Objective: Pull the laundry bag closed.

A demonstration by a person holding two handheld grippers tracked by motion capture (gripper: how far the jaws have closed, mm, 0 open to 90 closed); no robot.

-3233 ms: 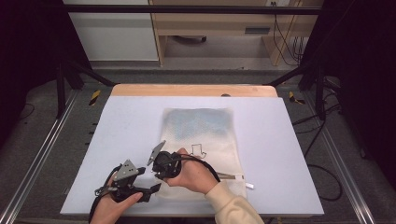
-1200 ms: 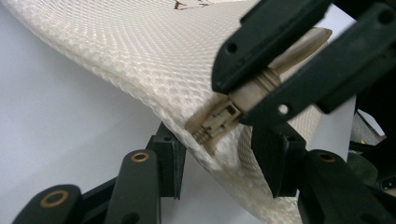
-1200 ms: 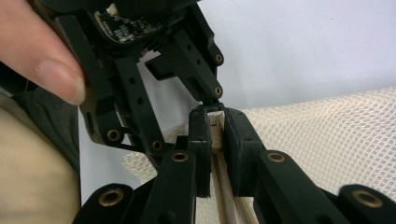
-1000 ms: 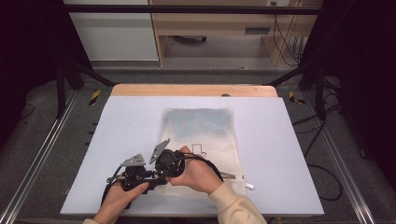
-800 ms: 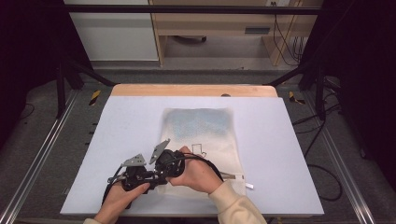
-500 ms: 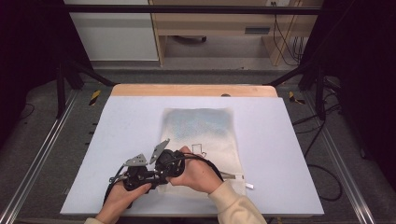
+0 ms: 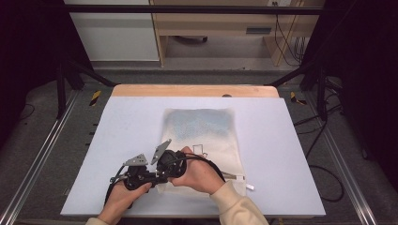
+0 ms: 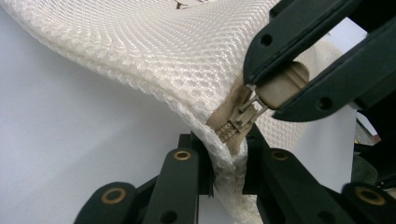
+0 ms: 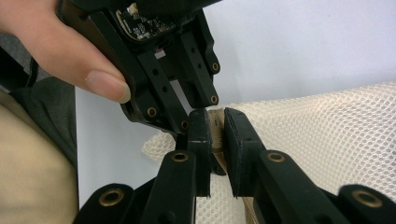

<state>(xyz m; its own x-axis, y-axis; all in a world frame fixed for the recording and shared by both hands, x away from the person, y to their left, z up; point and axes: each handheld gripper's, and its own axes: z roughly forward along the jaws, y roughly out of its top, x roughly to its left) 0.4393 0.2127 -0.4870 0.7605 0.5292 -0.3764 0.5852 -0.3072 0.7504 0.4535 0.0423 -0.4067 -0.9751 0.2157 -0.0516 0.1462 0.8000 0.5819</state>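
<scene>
Mesh bag (image 7: 202, 140) sits on the tabletop (image 7: 291, 154); left gripper (image 8: 229, 163) fingers just clamped onto its corner, right gripper (image 9: 214, 140) fingers pinching the zipper pull (image 8: 280, 84).

From above your side of the table (image 7: 291, 140) you look forward and down on it whole, while each gripper camera sits very close, looking along its own jaws at the mesh bag's (image 8: 154, 51) zipper corner near the table's front edge, the spot all three views share.
</scene>
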